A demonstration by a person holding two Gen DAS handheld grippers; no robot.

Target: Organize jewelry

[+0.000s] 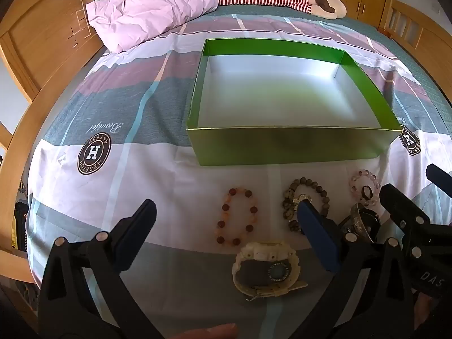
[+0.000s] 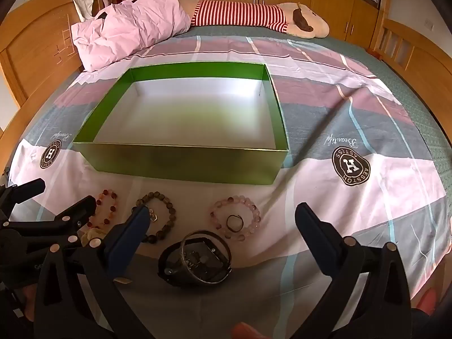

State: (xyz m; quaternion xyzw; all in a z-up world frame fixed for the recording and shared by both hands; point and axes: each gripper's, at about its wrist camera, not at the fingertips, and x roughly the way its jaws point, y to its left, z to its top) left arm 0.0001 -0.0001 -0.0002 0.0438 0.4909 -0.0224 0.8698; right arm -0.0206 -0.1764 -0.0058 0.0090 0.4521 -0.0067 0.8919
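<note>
We saw both views evenly lit by soft daylight, with a pale sheen on the white floor of the green box (image 1: pixel 271 96) and only faint shadows on the bedsheet (image 2: pixel 353 212). Fisheye distortion bowed the bed's edges and darkened the corners. The near gripper fingers (image 1: pixel 319 237) looked slightly soft.

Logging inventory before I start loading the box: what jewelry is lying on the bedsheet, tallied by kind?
Beaded bracelets: 3 (red-orange beaded bracelet, brown beaded bracelet, pink beaded bracelet)
Watches: 2 (cream watch, black watch)
Rings: 1 (dark ring, inside the pink bracelet)
Total: 6, all outside the green box
</note>
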